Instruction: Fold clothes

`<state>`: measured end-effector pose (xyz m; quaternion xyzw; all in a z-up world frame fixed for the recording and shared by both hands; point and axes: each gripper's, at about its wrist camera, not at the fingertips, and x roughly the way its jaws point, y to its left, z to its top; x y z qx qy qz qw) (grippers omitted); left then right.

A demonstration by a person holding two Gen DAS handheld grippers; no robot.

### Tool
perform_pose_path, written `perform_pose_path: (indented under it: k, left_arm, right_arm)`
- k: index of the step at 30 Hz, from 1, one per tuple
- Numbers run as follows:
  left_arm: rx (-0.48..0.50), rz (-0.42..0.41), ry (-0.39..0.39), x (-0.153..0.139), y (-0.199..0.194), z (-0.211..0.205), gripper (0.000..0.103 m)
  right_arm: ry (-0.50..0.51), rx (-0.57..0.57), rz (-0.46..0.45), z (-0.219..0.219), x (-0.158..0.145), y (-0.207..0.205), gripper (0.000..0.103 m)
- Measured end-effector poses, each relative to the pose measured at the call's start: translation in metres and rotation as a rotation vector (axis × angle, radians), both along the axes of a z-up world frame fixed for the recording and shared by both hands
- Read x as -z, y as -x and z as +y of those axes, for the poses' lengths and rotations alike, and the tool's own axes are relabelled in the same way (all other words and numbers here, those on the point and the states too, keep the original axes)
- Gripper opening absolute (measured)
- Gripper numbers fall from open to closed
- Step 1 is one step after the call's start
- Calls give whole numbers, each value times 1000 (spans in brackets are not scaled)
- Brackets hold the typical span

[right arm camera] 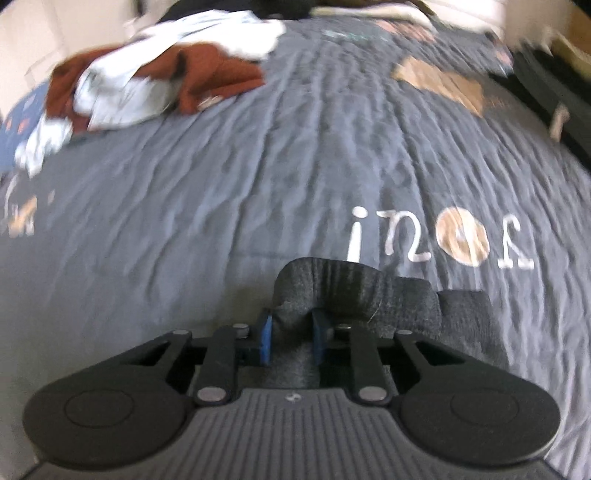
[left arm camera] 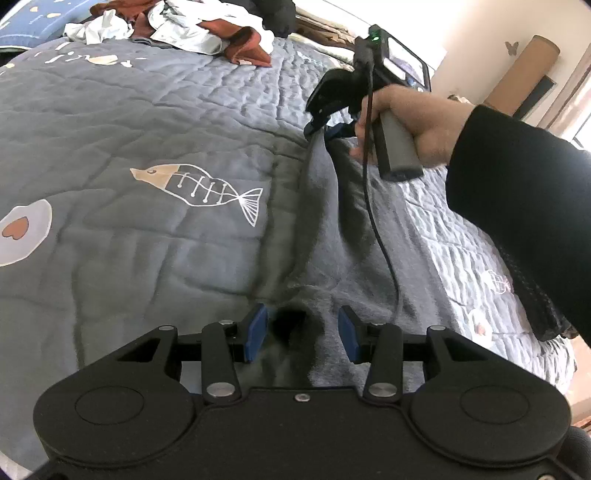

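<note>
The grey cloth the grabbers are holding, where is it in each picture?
Left wrist view: the grey cloth runs up the middle, from between the left gripper's spread fingers to the right gripper, which pinches its far end.
Right wrist view: it is bunched at bottom centre, clamped in the right gripper.
Shared landmark: the brown and white clothes pile on the far bed.
</note>
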<state>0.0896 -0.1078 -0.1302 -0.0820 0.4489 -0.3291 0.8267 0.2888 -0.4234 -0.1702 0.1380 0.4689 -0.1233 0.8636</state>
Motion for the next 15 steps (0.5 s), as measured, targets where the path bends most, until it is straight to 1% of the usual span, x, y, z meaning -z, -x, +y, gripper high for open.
perform_pose_path:
  k: [3,5,8,11,12,14,15]
  left_arm:
    - [-4,2,0,0,0,0,42]
    - [-8,3,-2,0,-1,0,42]
    - [-18,2,-5,1,-1,1,42]
    - [-39,11,-8,1,-4,4,42]
    - [-44,14,-9,2,-5,5,42]
    - [-54,20,-10,3,-7,6,43]
    - [-58,22,-10,3,-7,7,42]
  right_arm:
    - [-107,96,-17,-17,-6,-3,18]
    - [-188,172,-44,-28,-4,-3,18]
    - [-203,210,-77,-30,1,-6,14]
    - [-204,207,-113,-31,-6,-12,10]
    - [-205,206,-124,-32,-8,-14,8]
    - [-206,203,-148,-33,-13,-18,0]
    - [-207,202,-160,-34,-15,-21,0]
